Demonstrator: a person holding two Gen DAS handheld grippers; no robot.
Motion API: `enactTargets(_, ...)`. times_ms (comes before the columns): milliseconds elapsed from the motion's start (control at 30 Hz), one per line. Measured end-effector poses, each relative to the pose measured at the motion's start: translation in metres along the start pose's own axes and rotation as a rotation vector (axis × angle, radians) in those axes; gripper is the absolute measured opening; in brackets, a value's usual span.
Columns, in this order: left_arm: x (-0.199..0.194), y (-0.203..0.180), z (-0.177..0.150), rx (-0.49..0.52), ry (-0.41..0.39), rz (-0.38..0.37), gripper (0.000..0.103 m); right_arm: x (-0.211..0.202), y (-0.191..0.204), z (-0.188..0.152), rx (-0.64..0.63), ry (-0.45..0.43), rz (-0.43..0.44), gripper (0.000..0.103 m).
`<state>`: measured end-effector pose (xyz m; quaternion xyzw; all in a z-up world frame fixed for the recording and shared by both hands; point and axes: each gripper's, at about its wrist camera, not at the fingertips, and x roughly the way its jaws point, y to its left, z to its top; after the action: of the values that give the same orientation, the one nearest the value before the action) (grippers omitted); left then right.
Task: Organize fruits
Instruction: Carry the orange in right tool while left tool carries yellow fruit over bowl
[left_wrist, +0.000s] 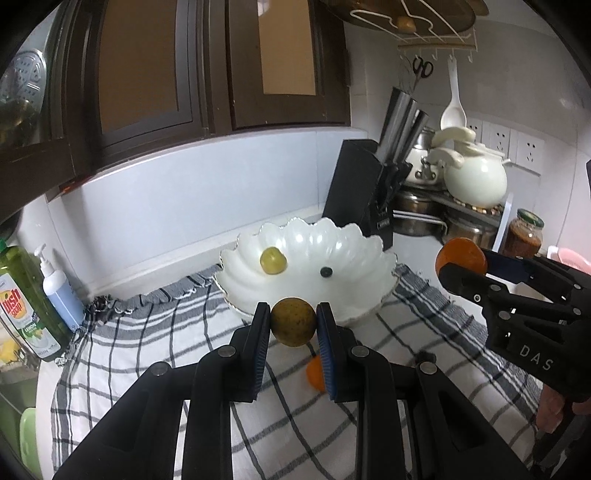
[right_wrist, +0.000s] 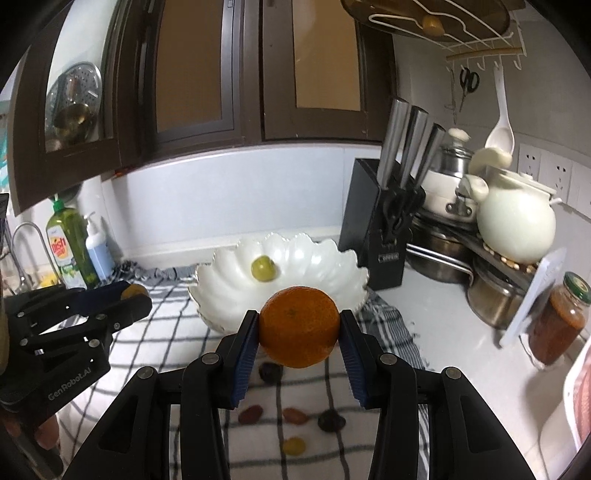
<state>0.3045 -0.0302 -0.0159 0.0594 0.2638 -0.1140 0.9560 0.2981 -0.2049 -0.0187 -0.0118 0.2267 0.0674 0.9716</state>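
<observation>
A greenish-brown fruit (left_wrist: 293, 322) is clamped in the left tool (left_wrist: 293, 325) and an orange (right_wrist: 299, 326) in the right tool (right_wrist: 299, 332), both held just before the white bowl (left_wrist: 354, 254), presumably for release beside the green fruit (left_wrist: 273, 260) inside.

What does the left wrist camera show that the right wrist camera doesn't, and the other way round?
Only the left wrist view shows a small dark berry in the white bowl and the yellow-green fruit front-on. Only the right wrist view shows small fruits scattered on the checked cloth. Both show the bowl holding a green fruit, the knife block, and the right gripper clamping an orange.
</observation>
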Motion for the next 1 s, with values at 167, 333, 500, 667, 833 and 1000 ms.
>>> enactTargets(167, 0.006, 0.008, 0.015, -0.015, 0.002, 0.006, 0.026, 0.007, 0.001, 0.013, 0.018, -0.021, 0.024, 0.044)
enactTargets(333, 0.019, 0.013, 0.029, -0.009, -0.002, 0.005, 0.026, 0.017, 0.004, 0.027, 0.002, -0.039, 0.008, 0.044)
enactTargets(500, 0.042, 0.018, 0.043, -0.002, 0.026, -0.022, 0.026, 0.034, 0.003, 0.042, -0.017, -0.033, 0.001, 0.044)
enactTargets(667, 0.066, 0.024, 0.056, -0.003, 0.052, -0.030, 0.026, 0.062, -0.003, 0.052, -0.001, 0.009, 0.012, 0.044)
enactTargets(833, 0.092, 0.030, 0.064, -0.019, 0.079, -0.046, 0.026, 0.093, -0.012, 0.057, 0.025, 0.073, 0.027, 0.044)
enactTargets(1000, 0.123, 0.036, 0.070, -0.033, 0.121, -0.051, 0.026, 0.131, -0.025, 0.056, 0.066, 0.158, 0.038, 0.044)
